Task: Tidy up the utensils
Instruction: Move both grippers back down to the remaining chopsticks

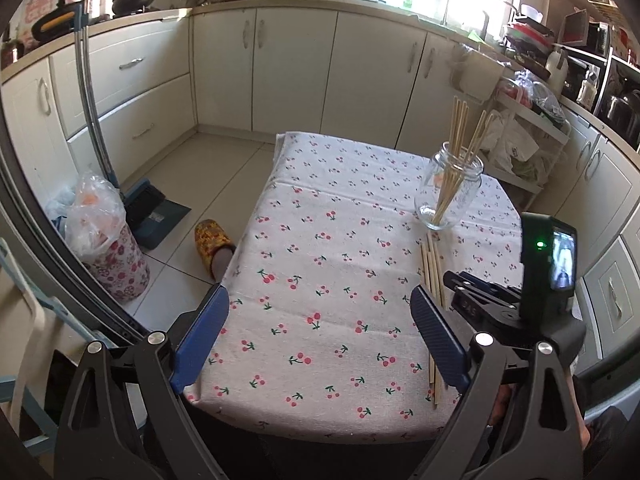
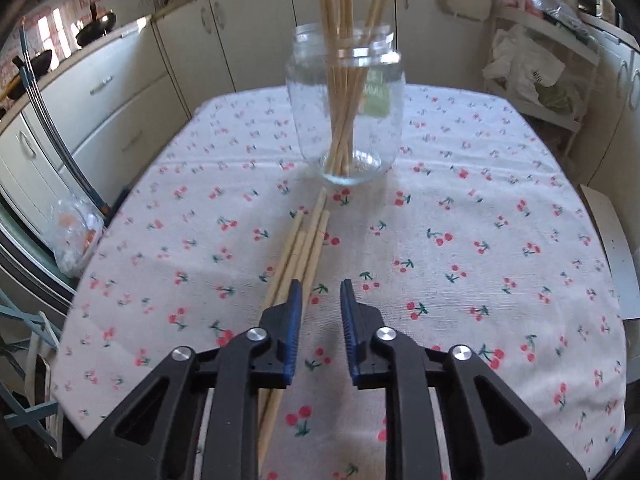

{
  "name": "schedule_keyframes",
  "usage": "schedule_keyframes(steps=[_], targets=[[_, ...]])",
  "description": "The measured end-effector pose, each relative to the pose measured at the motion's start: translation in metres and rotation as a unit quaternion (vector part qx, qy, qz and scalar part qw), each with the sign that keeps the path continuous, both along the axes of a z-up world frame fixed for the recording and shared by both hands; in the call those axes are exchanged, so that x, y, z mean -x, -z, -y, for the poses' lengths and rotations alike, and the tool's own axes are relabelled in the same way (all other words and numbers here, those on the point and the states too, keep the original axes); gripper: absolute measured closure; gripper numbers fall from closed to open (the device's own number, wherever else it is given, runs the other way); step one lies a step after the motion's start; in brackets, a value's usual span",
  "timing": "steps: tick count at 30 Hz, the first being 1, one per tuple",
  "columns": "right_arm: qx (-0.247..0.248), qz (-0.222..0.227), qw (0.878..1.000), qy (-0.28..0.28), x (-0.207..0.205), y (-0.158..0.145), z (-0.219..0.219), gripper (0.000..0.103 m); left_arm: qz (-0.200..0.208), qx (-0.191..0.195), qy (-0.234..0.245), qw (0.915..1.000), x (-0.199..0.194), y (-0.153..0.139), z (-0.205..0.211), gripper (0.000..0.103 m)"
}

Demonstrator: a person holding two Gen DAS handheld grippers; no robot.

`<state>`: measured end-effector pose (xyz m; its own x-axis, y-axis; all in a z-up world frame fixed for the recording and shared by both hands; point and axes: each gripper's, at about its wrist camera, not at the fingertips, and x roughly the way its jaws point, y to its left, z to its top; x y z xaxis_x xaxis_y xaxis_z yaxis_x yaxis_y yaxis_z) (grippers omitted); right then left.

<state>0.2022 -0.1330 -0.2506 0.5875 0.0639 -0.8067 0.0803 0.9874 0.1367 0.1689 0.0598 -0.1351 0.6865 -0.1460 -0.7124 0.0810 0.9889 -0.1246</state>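
Counter (image 2: 500, 240) draped in cherry-print cloth, carrying all task items; glass jar (image 2: 346, 108) taken as landmark, upright toward the far side of the counter, already holding a sheaf of wooden sticks (image 2: 340, 20) that lean out of its mouth.

Loose sticks (image 2: 304, 244) flat on the cloth, bundled side by side, far tips just short of the jar's base, long axis running from the jar back toward the near edge; still to be placed, by judgement, in the jar.

Right gripper (image 2: 319, 294) on the near side of the jar, pointing toward it, almost in line with the bundle; jaws narrowed to a slim gap, clamped on nothing; bare cloth visible between them; bundle passing under and to the left of the left jaw, so offset leftward from the gap, not inside it. Small leftward shift judged necessary before any grasp.

Left gripper (image 1: 320, 328) further from the jar, jaws wide apart and empty; bundle beside its right jaw. Right gripper judged nearer and better aligned.
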Motion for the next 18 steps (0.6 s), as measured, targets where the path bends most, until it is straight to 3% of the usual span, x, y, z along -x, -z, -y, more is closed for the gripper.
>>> schedule_keyframes(steps=[18], targets=[[-0.042,0.014,0.999,-0.011,-0.013,0.002,0.006,0.084,-0.022,-0.002,0.016,0.9996,-0.030,0.019,0.030,0.015]])
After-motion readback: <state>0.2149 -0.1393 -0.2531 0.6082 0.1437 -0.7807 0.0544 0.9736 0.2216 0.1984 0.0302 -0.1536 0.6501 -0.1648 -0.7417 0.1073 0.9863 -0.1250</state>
